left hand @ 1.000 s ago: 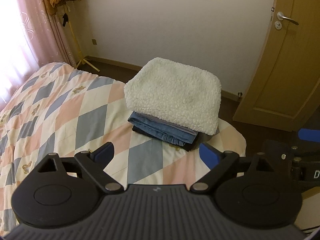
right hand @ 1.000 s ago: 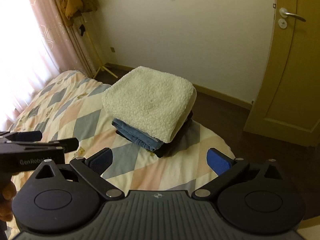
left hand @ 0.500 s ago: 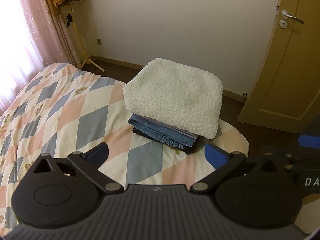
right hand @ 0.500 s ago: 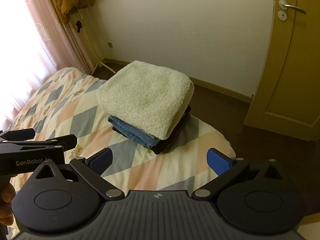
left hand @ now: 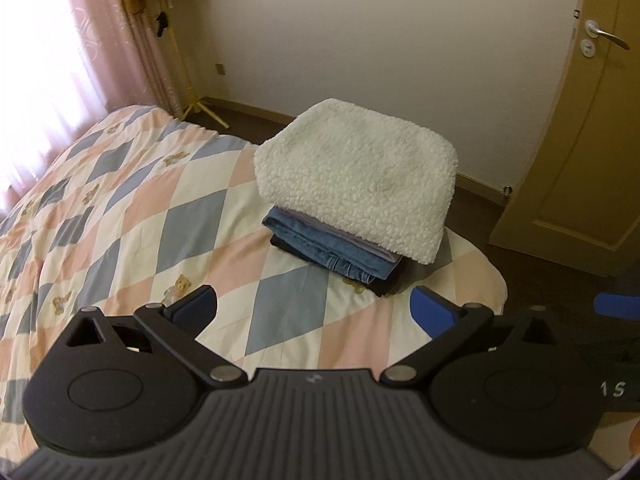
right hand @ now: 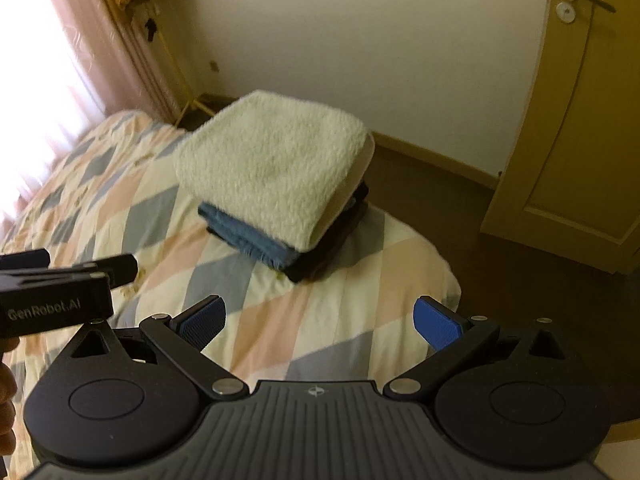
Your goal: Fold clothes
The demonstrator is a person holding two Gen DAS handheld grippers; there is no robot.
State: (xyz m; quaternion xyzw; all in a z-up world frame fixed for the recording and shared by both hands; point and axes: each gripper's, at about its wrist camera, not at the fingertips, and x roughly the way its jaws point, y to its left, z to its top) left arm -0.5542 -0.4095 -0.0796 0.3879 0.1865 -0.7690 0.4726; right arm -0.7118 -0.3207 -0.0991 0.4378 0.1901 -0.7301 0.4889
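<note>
From the left wrist camera, the left gripper (left hand: 312,308) hangs over the quilted bed (left hand: 132,216) with its blue-padded fingers (left hand: 434,312) spread wide and nothing between them. Ahead, near the far right corner of the bed, sits a neat stack of clothes: a fluffy white fleece (left hand: 356,176) on top, folded jeans (left hand: 332,248) under it, and a dark garment (left hand: 384,286) at the bottom, all lying squarely on one another. A tan door (left hand: 580,160) stands beyond the bed's right edge, and pink curtains (left hand: 116,40) hang at the far left.

From the right wrist camera, the right gripper (right hand: 320,316) is likewise spread and empty, held above the near part of the bed (right hand: 320,312). The same stack shows a little blurred, the fleece (right hand: 272,168) covering the jeans (right hand: 248,236) and the dark garment (right hand: 328,252). The left gripper (right hand: 72,276) juts in from the left edge, well short of the stack.

No loose garment shows on the bed in either view, so I judge the folding and stacking done, or at a pause between items. Any next move would call for finding another unfolded piece out of view; otherwise both tools only need to keep clear of the stack so it does not topple off the corner.
</note>
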